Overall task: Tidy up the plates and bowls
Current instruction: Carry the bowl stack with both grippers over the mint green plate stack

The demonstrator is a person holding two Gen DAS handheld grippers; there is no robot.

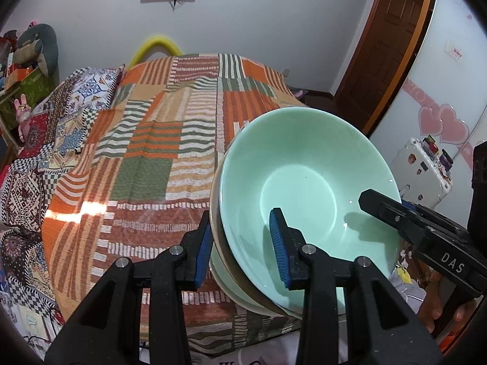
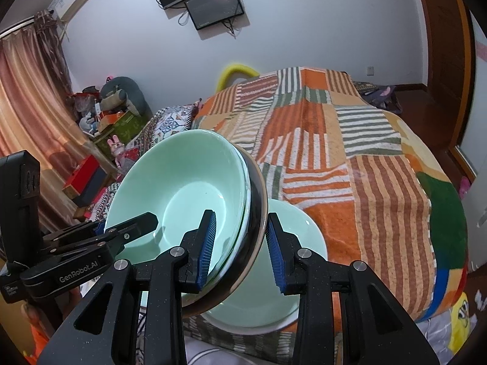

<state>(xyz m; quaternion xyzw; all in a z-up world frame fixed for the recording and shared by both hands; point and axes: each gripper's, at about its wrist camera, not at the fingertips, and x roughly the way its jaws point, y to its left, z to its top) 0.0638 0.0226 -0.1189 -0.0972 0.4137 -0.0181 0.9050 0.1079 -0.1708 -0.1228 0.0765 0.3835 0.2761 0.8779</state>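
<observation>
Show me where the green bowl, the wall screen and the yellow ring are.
green bowl point(image 1: 301, 182): left wrist view, inner bottom.
wall screen point(image 2: 214, 7): right wrist view, dark glass.
yellow ring point(image 1: 152, 45): left wrist view, top arc.

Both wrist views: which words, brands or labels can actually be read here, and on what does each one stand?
"DAS" – on the black right gripper as the left wrist view shows it.
"GenRobot.AI" – on the black left gripper as the right wrist view shows it.
Small white print on the left gripper's body – too small to read.
White and red wall sticker – blurred, unreadable.
Stickers on the white suitcase – too small to read.
</observation>
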